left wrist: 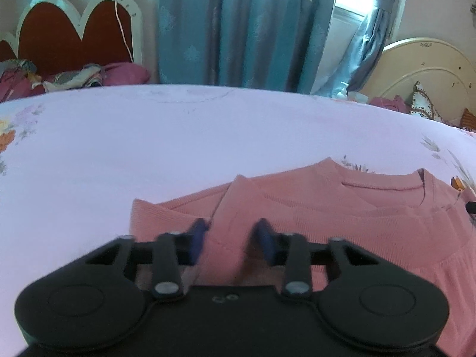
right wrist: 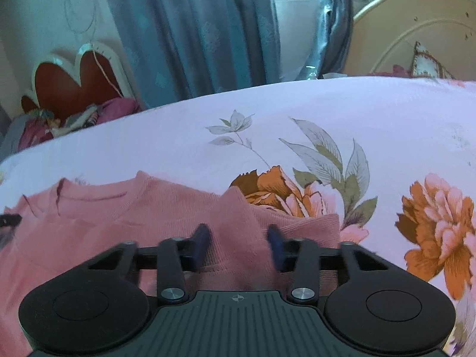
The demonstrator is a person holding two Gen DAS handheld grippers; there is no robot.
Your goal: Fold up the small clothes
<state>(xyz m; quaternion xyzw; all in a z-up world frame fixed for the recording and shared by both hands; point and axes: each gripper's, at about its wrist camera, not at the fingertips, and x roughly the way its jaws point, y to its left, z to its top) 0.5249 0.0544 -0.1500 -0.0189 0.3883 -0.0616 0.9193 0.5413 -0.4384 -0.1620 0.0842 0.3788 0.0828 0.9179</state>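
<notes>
A pink top (left wrist: 327, 208) lies flat on the bed (left wrist: 148, 148), near the edge closest to the cameras. Its lower part is hidden under both grippers. The left gripper (left wrist: 230, 239) has its blue fingers (left wrist: 198, 238) spread apart over the top's left side. The right gripper (right wrist: 239, 242) has its fingers (right wrist: 202, 239) spread over the right side. Blue curtains (left wrist: 238, 29) hang past the far edge. The fingertips look blurry.
</notes>
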